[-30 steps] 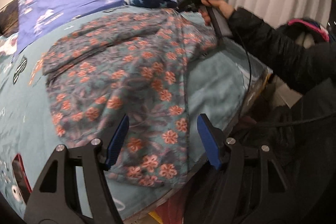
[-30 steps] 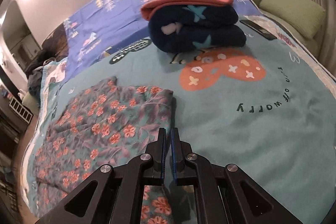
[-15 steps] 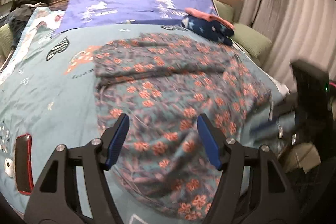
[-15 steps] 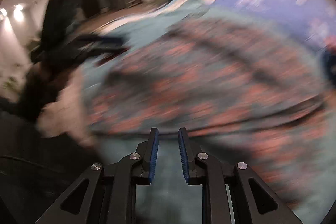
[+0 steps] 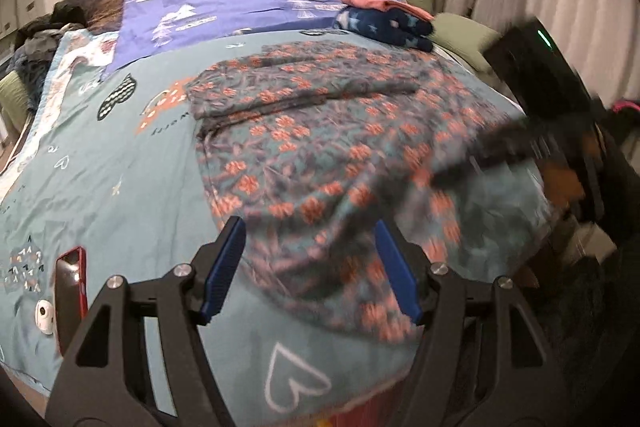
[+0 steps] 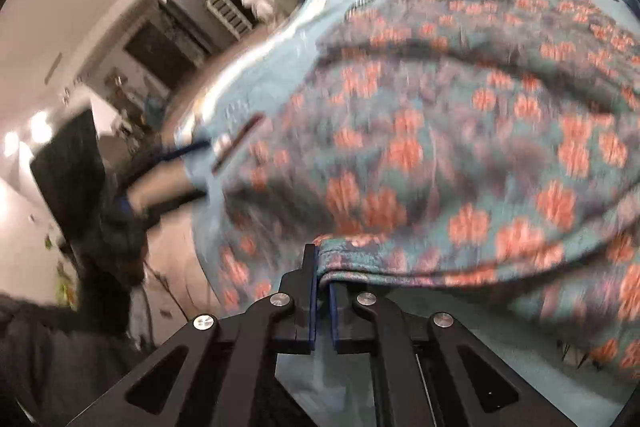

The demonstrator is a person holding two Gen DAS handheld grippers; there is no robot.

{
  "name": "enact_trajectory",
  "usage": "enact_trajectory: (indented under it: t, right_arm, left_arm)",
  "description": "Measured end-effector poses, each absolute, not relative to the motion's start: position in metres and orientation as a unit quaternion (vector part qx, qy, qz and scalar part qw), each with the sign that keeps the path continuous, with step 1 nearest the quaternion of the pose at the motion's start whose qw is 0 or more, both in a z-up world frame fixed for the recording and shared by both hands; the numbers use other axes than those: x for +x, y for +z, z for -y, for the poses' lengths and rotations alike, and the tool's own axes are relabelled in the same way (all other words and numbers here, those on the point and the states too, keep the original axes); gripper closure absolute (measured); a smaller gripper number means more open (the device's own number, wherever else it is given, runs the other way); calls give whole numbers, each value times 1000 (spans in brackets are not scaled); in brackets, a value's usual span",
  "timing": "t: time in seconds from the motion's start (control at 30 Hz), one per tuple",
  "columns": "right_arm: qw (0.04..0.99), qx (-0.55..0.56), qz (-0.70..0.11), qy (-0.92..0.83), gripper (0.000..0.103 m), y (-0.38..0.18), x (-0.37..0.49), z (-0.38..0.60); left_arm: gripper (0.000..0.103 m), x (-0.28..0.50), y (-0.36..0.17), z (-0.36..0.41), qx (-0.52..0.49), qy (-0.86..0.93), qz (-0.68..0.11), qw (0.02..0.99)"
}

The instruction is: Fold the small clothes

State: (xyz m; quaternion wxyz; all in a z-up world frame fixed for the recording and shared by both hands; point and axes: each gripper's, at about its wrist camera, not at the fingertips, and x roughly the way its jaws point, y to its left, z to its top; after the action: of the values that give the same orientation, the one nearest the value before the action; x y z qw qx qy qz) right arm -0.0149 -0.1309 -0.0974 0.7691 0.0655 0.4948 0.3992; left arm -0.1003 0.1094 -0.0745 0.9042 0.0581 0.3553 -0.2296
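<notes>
Floral garment spread on the bed, one edge gripped.

Right claw: blue fingers pressed together on the garment's hem at the bed's near edge. Left claw: fingers wide apart, holding nothing, above the cloth. Folded star-print bundle beyond; red phone beside the left claw.
</notes>
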Motion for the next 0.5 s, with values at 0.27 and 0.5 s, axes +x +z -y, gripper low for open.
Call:
enact_trajectory:
  t: [0.27, 0.5]
  right_arm:
    - [777, 142, -472, 391, 98, -71, 39, 122]
    - [774, 157, -495, 361, 98, -75, 74, 107]
  left_arm:
    - [35, -131, -73, -71, 152, -290, -312, 892]
    - [36, -99, -112, -23, 204, -304, -334, 868]
